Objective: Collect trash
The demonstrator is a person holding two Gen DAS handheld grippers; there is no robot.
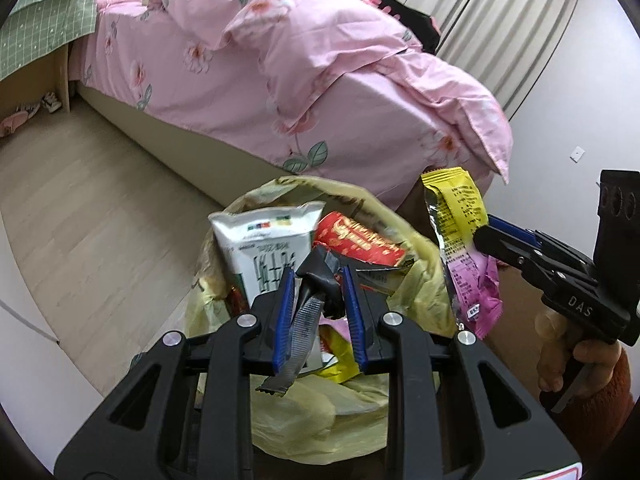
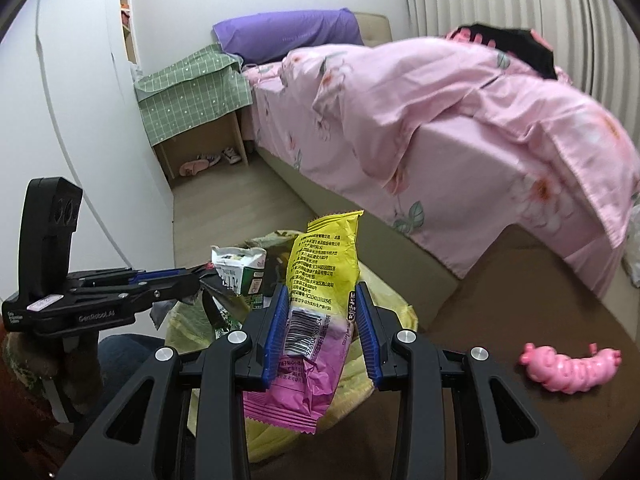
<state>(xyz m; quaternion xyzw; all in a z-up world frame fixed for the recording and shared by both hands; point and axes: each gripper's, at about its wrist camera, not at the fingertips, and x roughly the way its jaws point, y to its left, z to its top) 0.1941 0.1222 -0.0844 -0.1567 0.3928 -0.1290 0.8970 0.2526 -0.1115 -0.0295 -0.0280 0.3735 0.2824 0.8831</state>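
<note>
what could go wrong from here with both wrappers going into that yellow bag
1. The yellow trash bag looks nearly full, with a milk carton standing high, so a dropped wrapper may slide off.
2. The right gripper holds the yellow and pink wrapper beside the opening, not over it; releasing now could miss.
3. The left gripper holds a crumpled silver wrapper that may snag on its pads.

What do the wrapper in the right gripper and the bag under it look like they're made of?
Yellow and pink wrapper: seemingly glossy printed plastic film with a silvery inside, going by its sheen, barcode and serrated end. Yellow bag: thin, soft, slightly translucent plastic, judging by how it crumples and sags around the trash.
</note>
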